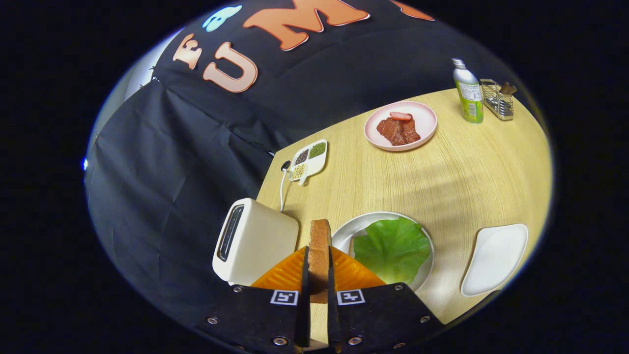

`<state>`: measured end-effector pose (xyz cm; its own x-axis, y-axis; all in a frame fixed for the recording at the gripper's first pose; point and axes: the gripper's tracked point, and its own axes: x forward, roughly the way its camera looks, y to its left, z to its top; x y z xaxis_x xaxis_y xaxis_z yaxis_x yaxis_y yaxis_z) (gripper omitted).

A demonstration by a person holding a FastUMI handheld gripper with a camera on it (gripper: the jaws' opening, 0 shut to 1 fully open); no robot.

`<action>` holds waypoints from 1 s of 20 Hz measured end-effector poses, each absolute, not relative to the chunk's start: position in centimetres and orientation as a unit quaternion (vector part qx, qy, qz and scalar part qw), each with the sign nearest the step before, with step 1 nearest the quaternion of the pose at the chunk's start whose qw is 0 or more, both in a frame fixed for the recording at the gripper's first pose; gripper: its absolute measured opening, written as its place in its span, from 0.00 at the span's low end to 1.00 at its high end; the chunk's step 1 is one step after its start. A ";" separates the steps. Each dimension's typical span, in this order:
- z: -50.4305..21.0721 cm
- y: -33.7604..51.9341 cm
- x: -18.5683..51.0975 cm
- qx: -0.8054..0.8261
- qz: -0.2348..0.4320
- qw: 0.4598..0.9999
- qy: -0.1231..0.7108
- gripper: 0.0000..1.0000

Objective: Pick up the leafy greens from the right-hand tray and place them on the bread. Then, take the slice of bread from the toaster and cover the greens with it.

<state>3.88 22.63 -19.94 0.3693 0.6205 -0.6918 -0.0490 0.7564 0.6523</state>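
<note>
Pale wood tabletop [457, 172] carried a white plate [344, 233] where leafy greens [393, 248] covered the bread. Tongs [318, 275] were clamped on the toaster's bread slice [320, 246], upright beside the toaster [255, 241]. Next, seemingly: carry it over the greens and lay it flat.

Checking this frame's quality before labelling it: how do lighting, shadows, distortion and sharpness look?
Gripper view: fisheye bends the light wooden table's edge into a curve; soft banded shadows fall across it beyond the round white plate with the green lettuce leaf; no harsh glare; the hand-held gripper is shut on the upright toasted bread slice, which is sharp; the small green-labelled bottle is slightly soft.
</note>
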 end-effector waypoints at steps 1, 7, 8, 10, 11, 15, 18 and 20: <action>-20.6 22.5 3.6 0.282 0.217 0.776 0.521 0.14; -25.4 21.0 2.8 0.270 0.215 0.770 0.537 0.14; -25.8 20.5 3.2 0.272 0.206 0.774 0.534 0.15; -26.7 18.8 3.9 0.250 0.187 0.793 0.523 0.17; -27.1 18.2 4.1 0.234 0.181 0.803 0.518 0.20; -27.2 17.7 3.4 0.174 0.194 0.827 0.498 0.41; -26.0 16.9 3.8 0.128 0.195 0.857 0.460 0.66; -24.3 16.2 4.2 0.109 0.193 0.879 0.422 0.76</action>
<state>4.18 16.19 -24.33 0.5686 0.4317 -0.7003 -0.2470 0.9015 0.3553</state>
